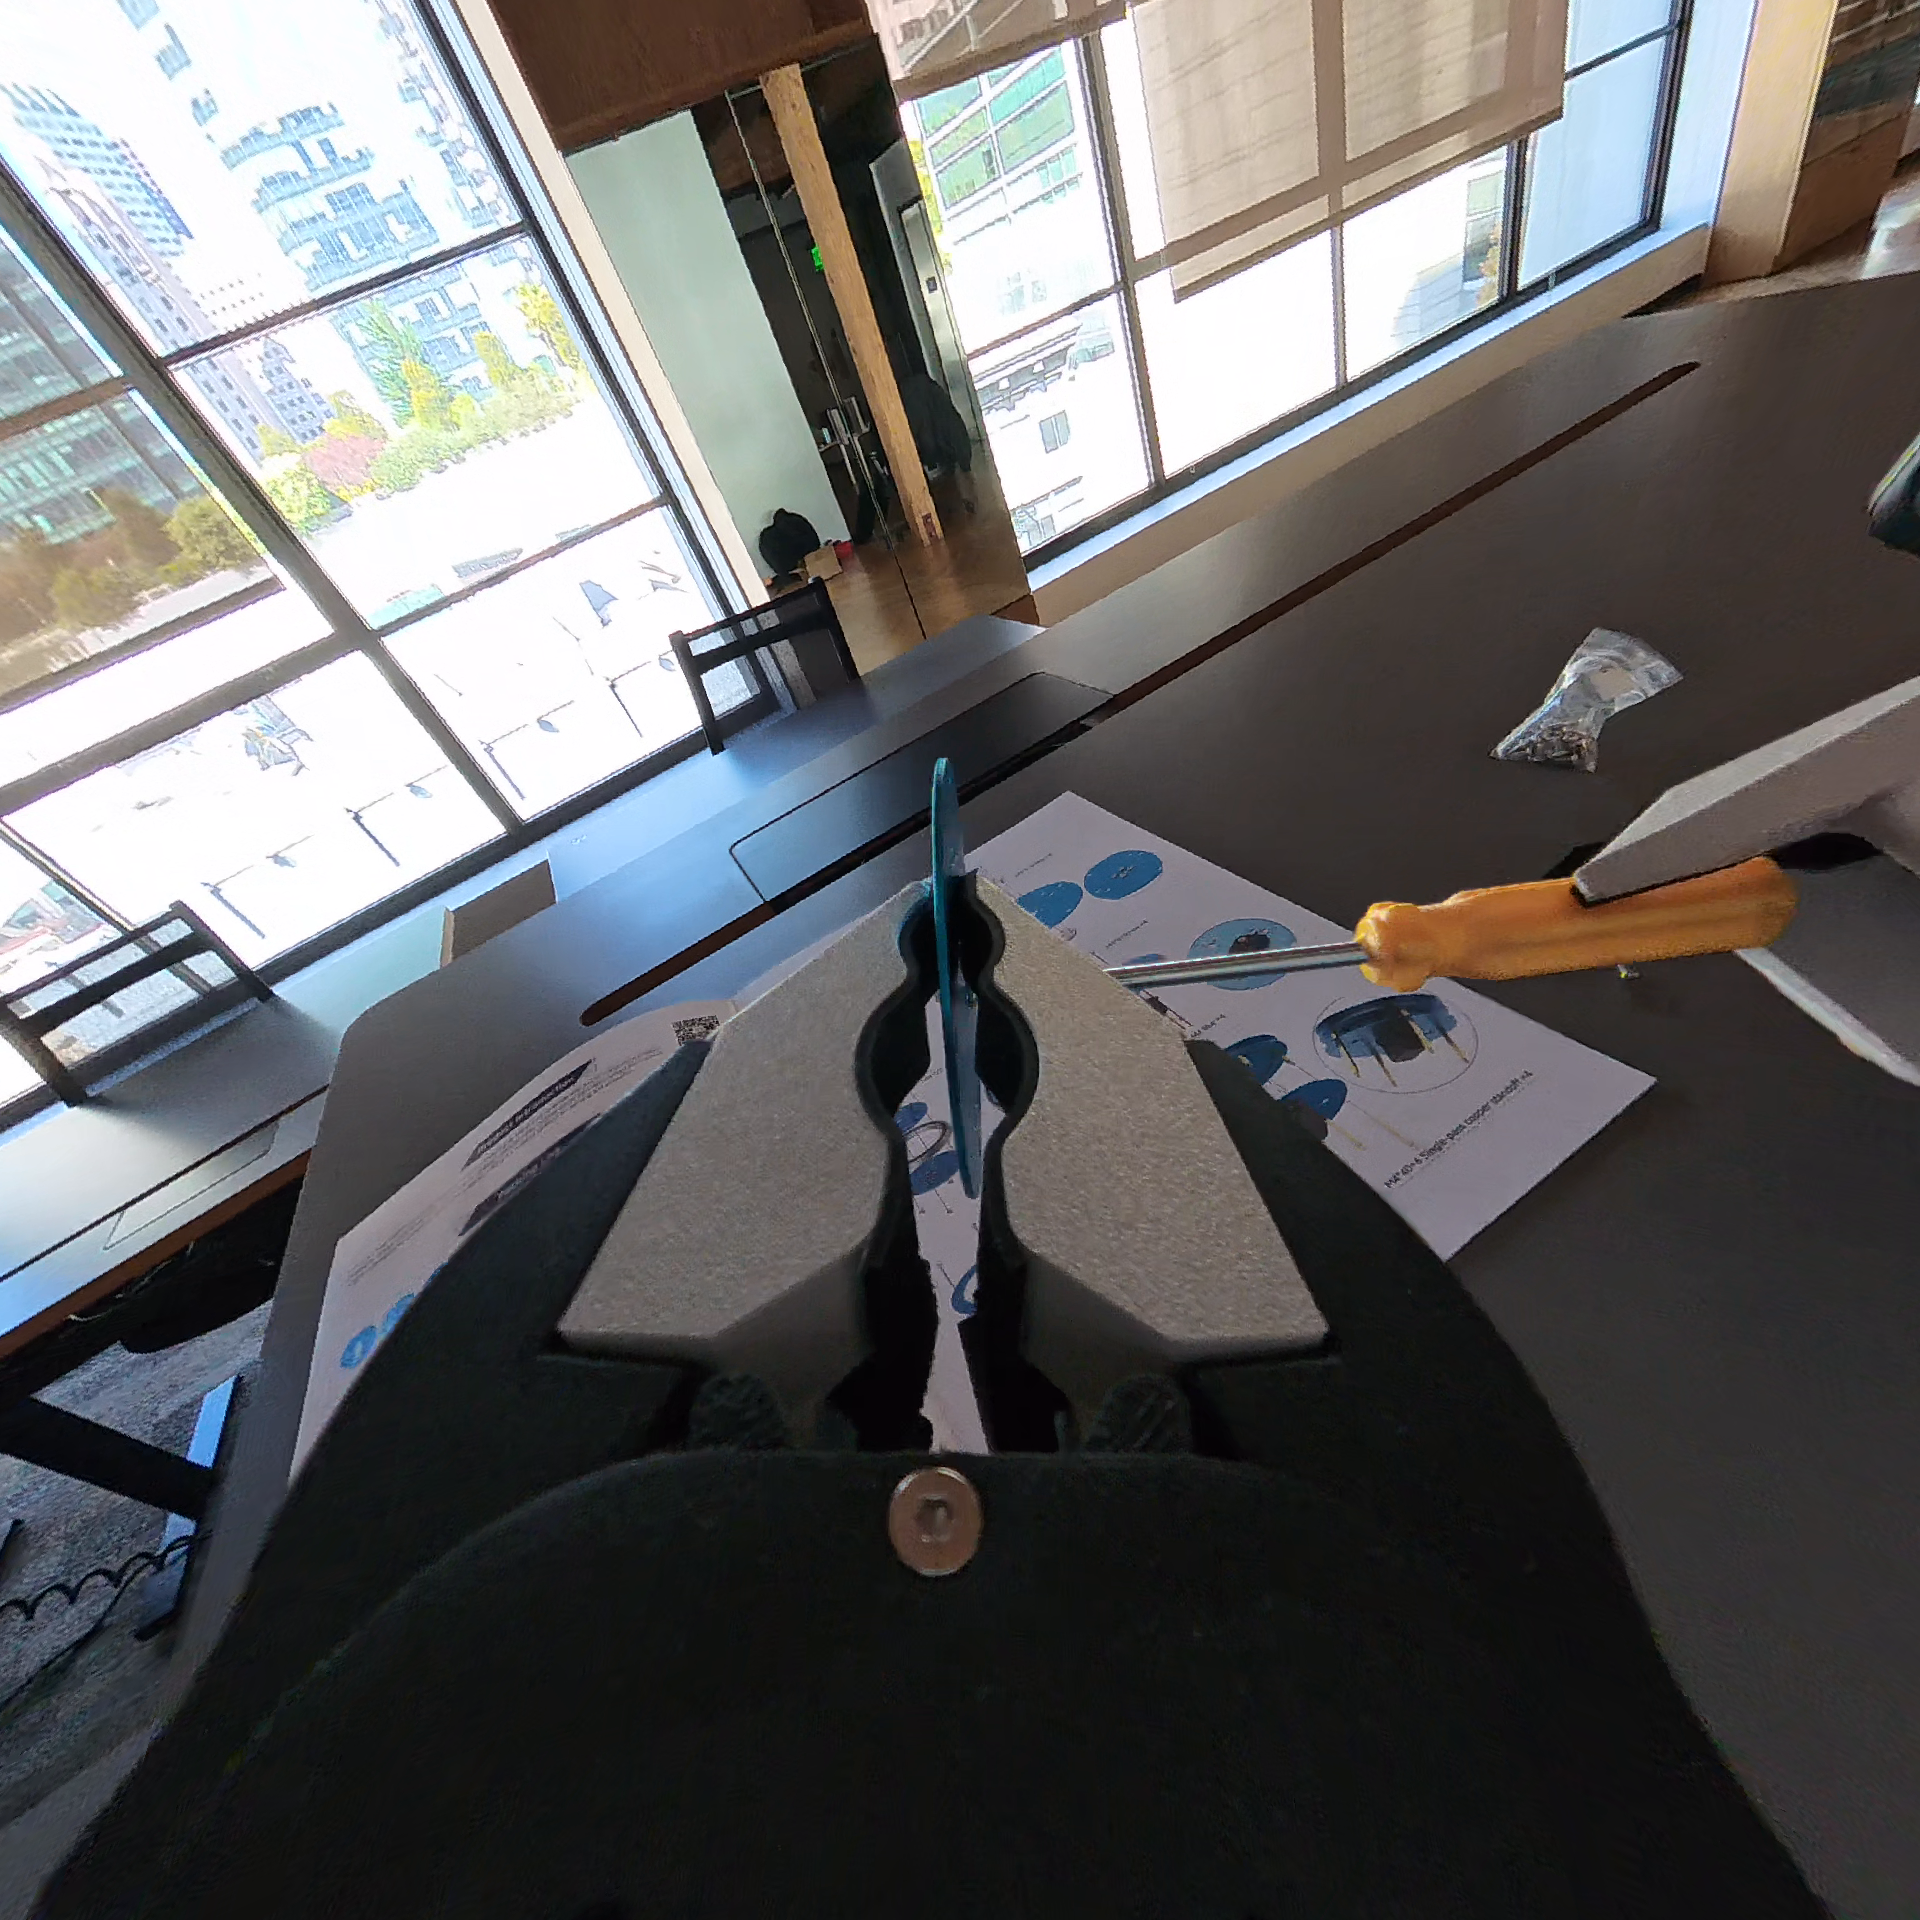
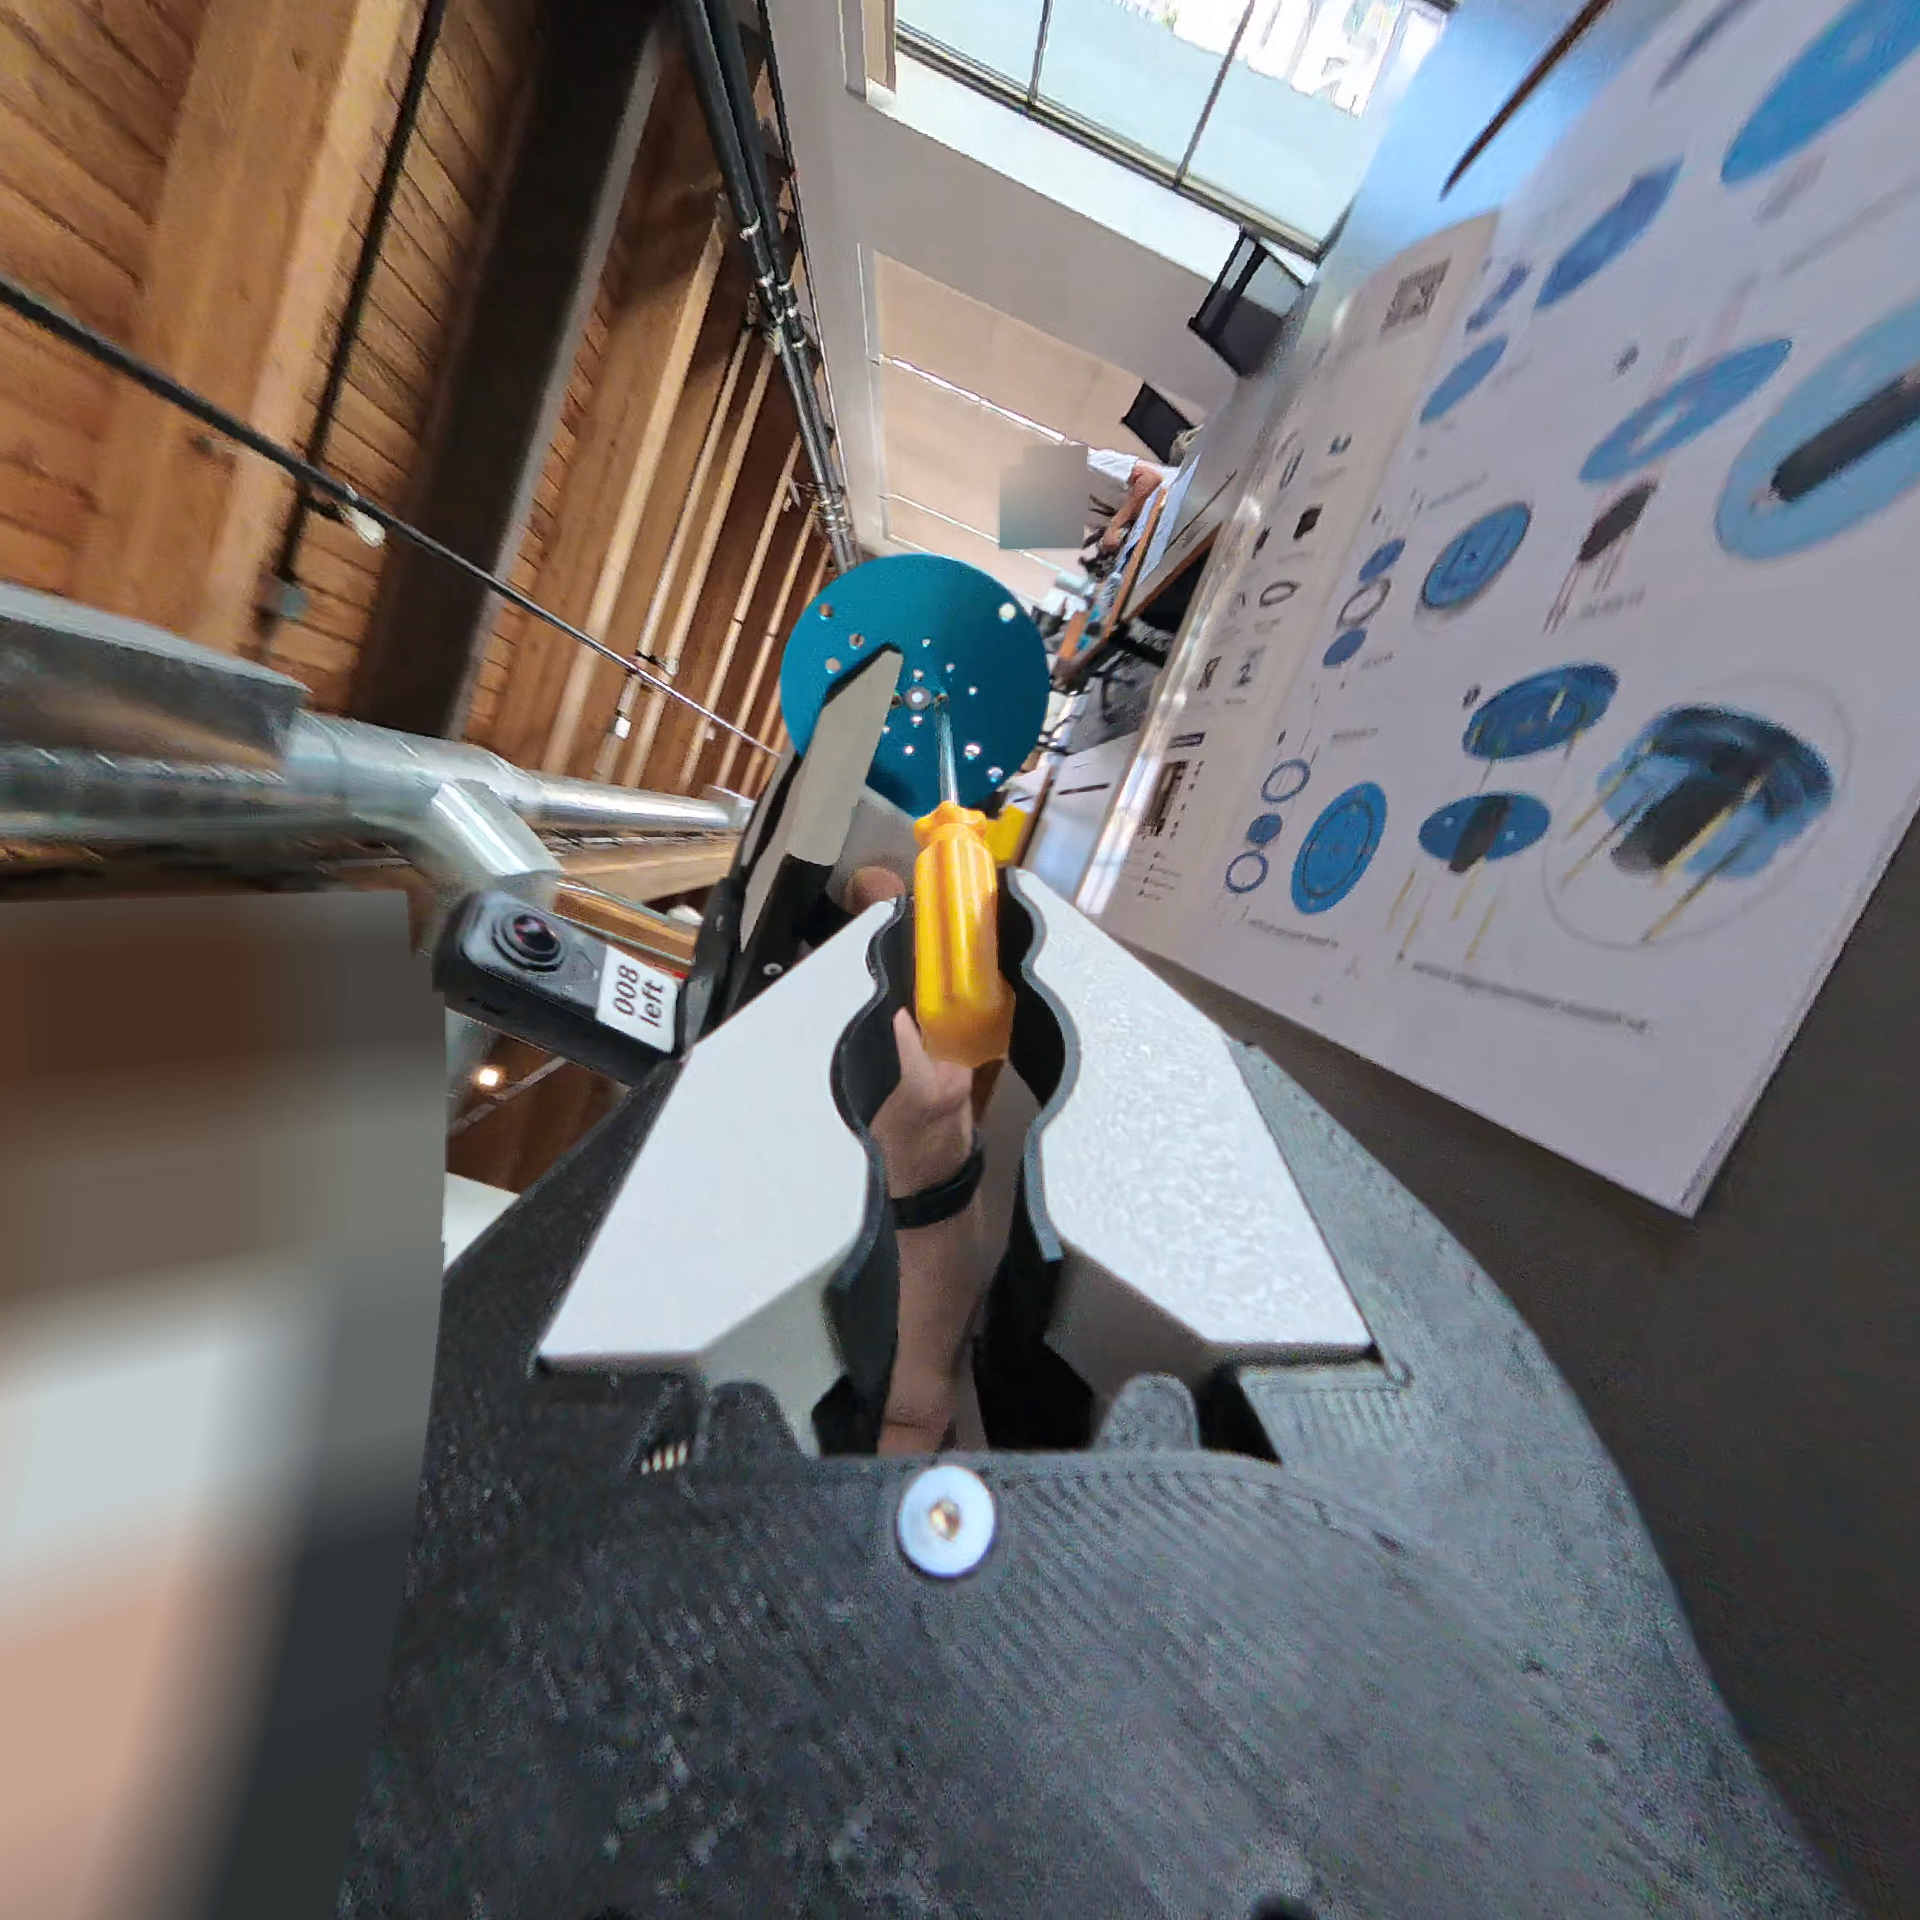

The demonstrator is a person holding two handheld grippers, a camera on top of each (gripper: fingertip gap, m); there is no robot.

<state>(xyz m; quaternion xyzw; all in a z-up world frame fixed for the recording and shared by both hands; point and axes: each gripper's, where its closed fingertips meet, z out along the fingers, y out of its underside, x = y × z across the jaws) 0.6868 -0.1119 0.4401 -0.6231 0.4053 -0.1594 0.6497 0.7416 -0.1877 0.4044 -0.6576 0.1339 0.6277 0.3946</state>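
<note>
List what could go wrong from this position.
1. The blue disc is pinched only at one edge by the left gripper; pressure from the screwdriver may pivot it or push it out.
2. The right gripper holds only the handle's rear; the tip could skid off the disc's centre.

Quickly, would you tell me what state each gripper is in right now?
Left gripper: shut on the blue disc, held edge-on.
Right gripper: shut on the yellow-handled screwdriver, its tip at the disc's centre.

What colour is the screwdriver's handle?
The screwdriver handle is yellow-orange, clearest in the right wrist view.
</note>
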